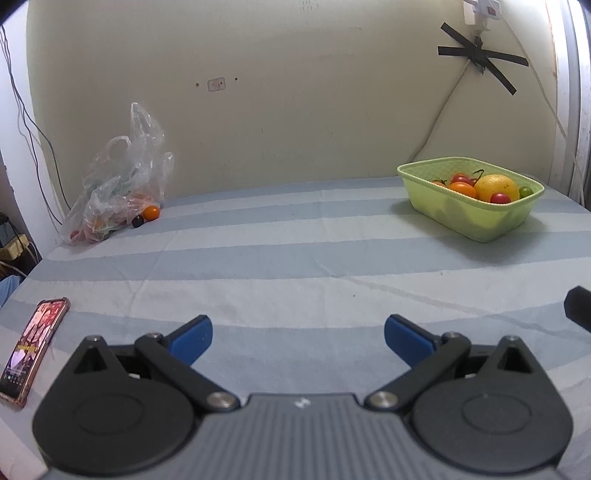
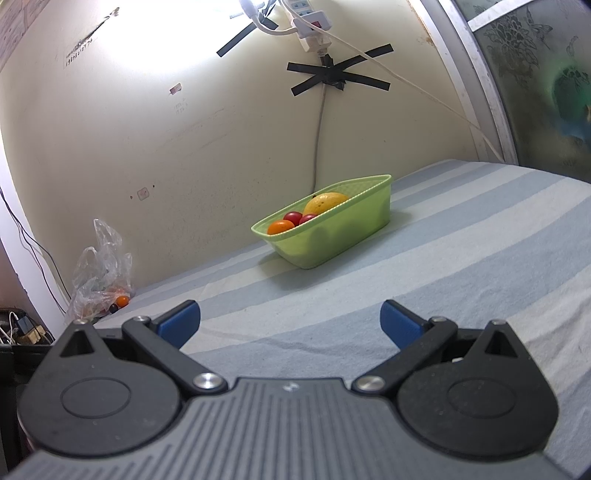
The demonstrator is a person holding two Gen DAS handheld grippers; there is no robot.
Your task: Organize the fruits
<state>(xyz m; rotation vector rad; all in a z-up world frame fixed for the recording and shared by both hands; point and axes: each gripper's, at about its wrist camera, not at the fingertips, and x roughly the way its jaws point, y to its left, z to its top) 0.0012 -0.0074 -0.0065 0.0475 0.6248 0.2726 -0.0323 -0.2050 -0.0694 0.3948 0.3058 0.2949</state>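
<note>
A light green basket (image 1: 476, 218) (image 2: 332, 240) stands at the back right of the striped bed. It holds a large yellow-orange citrus (image 1: 496, 186) (image 2: 325, 203), an orange tomato (image 1: 463, 189) (image 2: 279, 227), red cherry tomatoes (image 1: 500, 198) (image 2: 294, 217) and a small green one (image 1: 525, 191). A clear plastic bag (image 1: 118, 192) (image 2: 99, 280) with more fruit lies at the back left. An orange fruit (image 1: 151, 212) (image 2: 122, 300) and a dark one (image 1: 137, 220) (image 2: 113, 307) sit at its mouth. My left gripper (image 1: 298, 338) is open and empty over the near sheet. My right gripper (image 2: 290, 323) is open and empty too.
A phone (image 1: 31, 349) in a pink case lies at the bed's near left edge. The wall runs behind the bed with taped cables (image 1: 480, 59) and a power strip (image 2: 314, 26). A black part of the other gripper (image 1: 578, 306) shows at the right edge.
</note>
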